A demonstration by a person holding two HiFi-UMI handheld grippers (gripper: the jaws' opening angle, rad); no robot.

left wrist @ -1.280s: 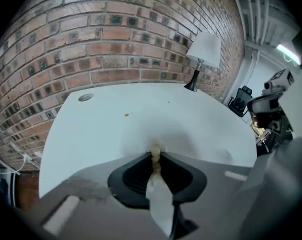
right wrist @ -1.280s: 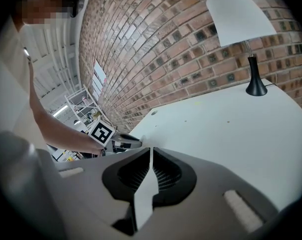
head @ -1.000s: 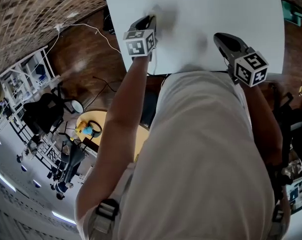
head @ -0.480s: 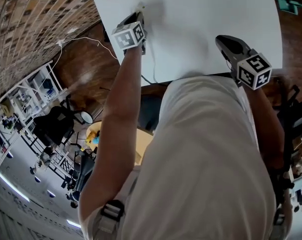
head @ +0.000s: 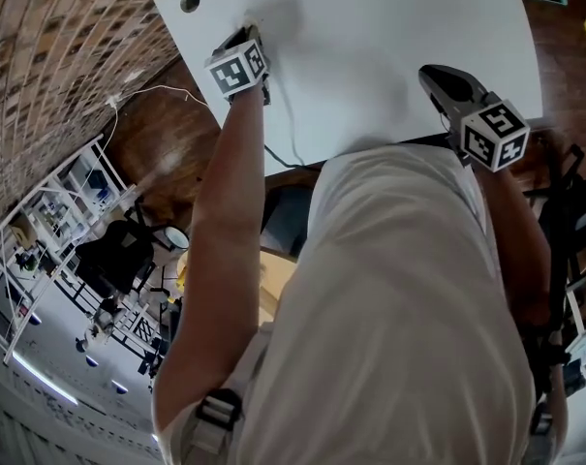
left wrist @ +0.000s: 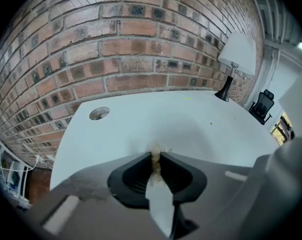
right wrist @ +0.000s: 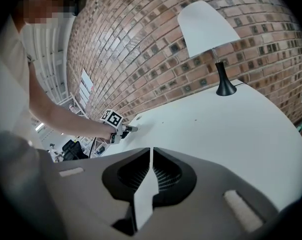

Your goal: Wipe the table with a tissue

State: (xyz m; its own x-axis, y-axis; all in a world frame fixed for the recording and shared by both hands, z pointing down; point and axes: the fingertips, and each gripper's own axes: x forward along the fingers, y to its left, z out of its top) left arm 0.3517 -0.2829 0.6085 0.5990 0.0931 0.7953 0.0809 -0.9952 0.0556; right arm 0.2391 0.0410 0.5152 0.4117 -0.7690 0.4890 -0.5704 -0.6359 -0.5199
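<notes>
- A smooth white table (head: pixel 389 37) stands against a rough red-brick wall (left wrist: pixel 141 44), above a dark, glossy wooden floor (head: pixel 167 114).
- A round cable hole (left wrist: pixel 99 113) pierces the table's far left corner; a lamp with a white conical shade and a slim black stem (right wrist: pixel 210 39) stands at the far right.
- A black office chair (left wrist: pixel 262 106) sits beyond the table's right end.
- The left gripper (head: pixel 246 37) is clenched on a crumpled off-white tissue (left wrist: pixel 155 153), which is pressed to the tabletop near the cable hole.
- The right gripper (right wrist: pixel 151 153) hangs over the table's near right side, its dark ribbed jaws closed together on nothing.
</notes>
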